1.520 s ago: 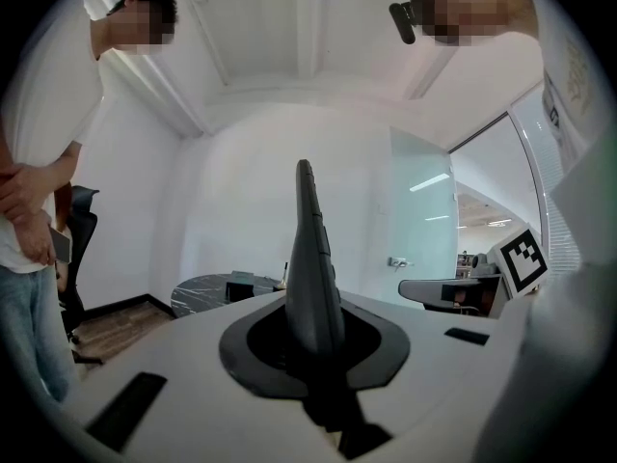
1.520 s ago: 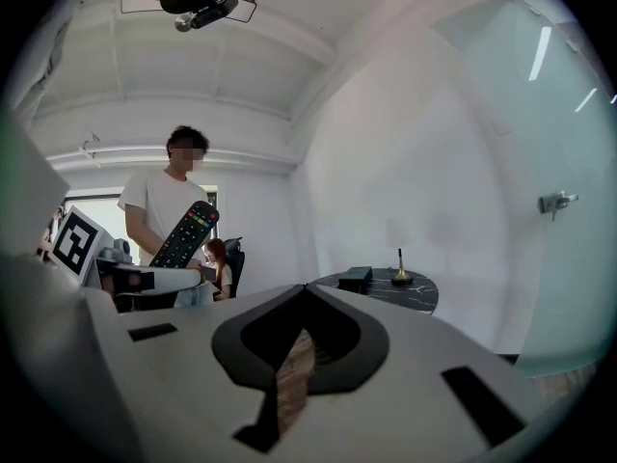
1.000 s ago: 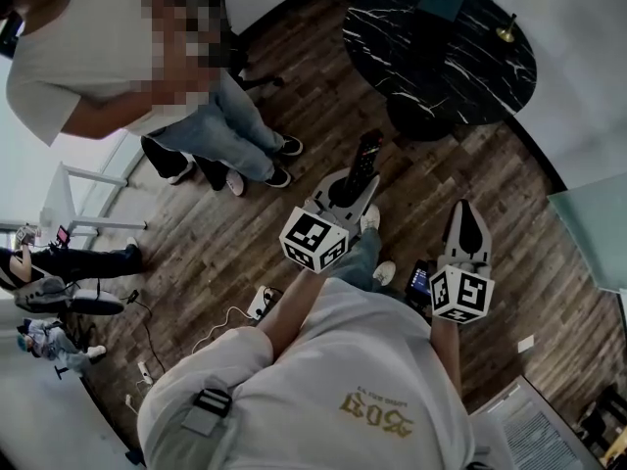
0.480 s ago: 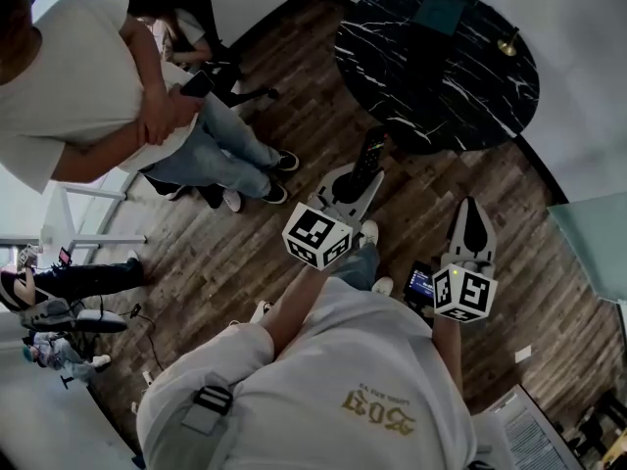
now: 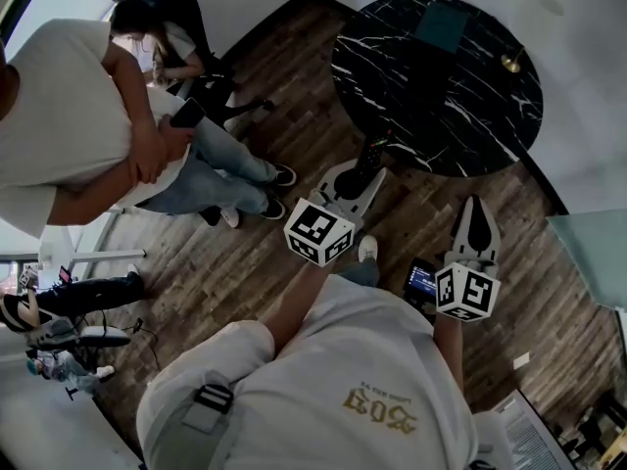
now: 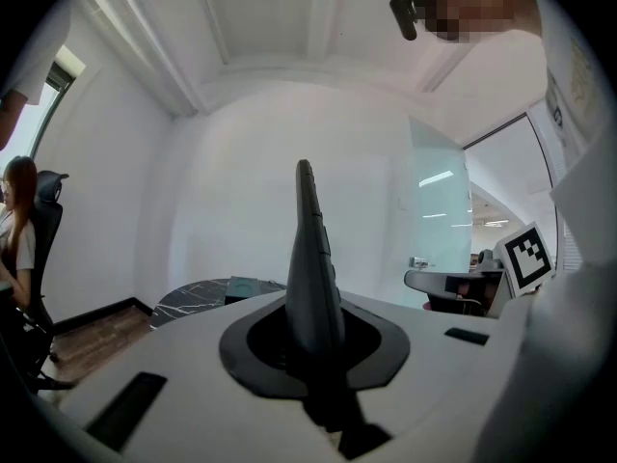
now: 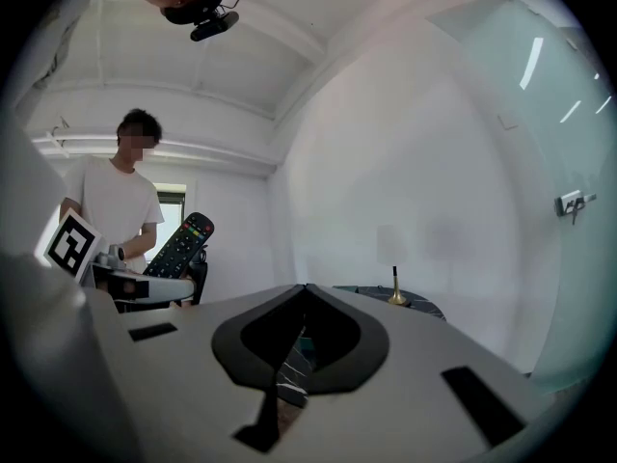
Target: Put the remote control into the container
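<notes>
Left gripper view: the left tool point(image 6: 318, 355) is clamped on the remote control point(image 6: 310, 249), whose long axis points straight ahead. The container point(image 5: 441, 24) sits near the worktop's point(image 5: 460, 116) far edge, beyond the remote control's tip. The right tool point(image 5: 477, 225), closed and empty, hangs alongside, no nearer.

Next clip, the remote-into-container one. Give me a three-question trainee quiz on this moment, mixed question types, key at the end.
1. True or false: the left gripper is shut on the remote control.
2. The teal container stands on: A the wooden floor, B the round black table, C a chair.
3. Fill in: the right gripper has its jaws together and holds ____.

Key: 1 true; 2 B; 3 nothing.
</notes>
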